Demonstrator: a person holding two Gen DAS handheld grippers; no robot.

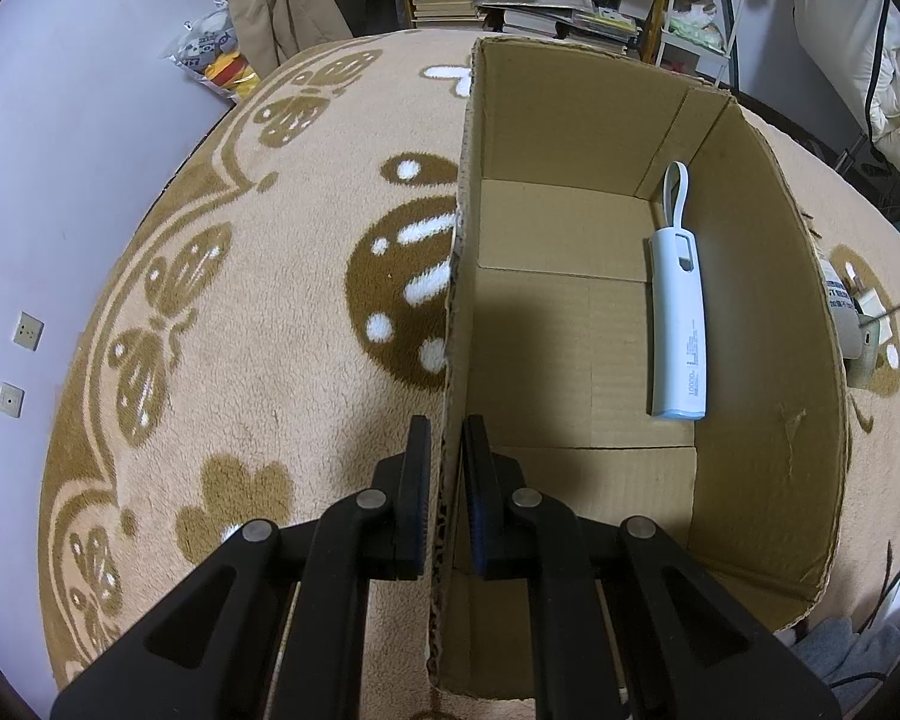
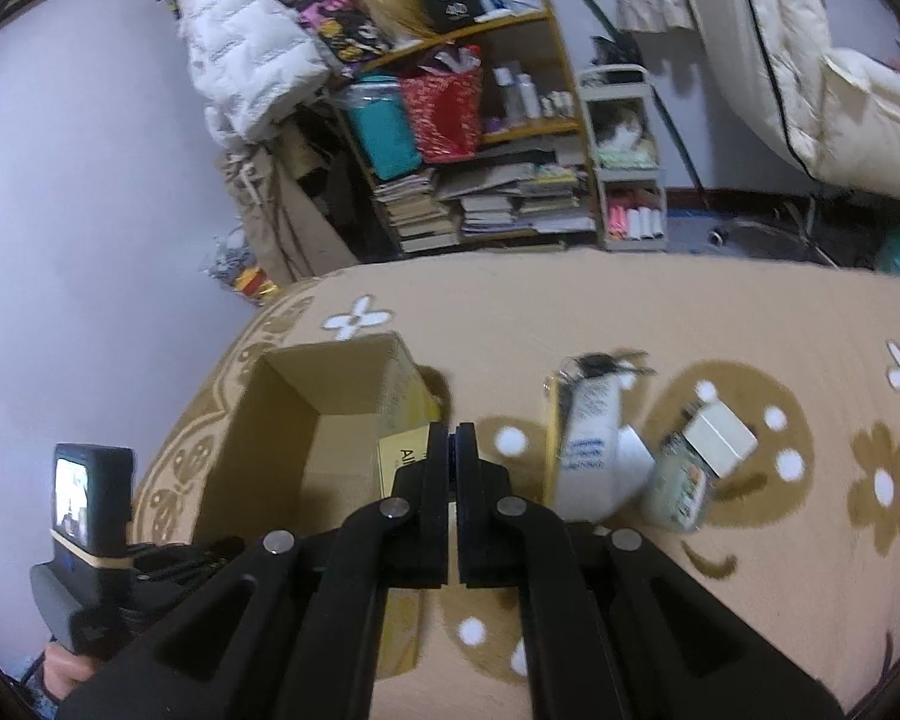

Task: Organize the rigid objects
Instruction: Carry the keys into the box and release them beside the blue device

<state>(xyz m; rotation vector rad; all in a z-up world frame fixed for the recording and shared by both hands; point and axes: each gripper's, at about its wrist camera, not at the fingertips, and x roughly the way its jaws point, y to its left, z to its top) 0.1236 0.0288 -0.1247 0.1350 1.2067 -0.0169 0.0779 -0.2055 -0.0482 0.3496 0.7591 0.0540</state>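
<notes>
On fleecy blanket [image 1: 270,312], corrugated cardboard box [image 1: 570,138], slim power bank [image 1: 678,324]

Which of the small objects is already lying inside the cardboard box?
The pale blue power bank, flat on the floor of the cardboard box. The white tube, the jar and the small white box lie outside on the blanket.

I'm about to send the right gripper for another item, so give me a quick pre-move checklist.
1. Left gripper clamped on the brown cardboard box wall: ok.
2. Right gripper shut and holding nothing: ok, but it must open before a grasp.
3. Pale blue power bank inside the box: ok.
4. Box floor has room left: ok.
5. White tube, small white block and green jar inside the box: not ok, they lie on the beige patterned blanket.
6. Which item lies loosest: cannot tell, view blurred.
</notes>
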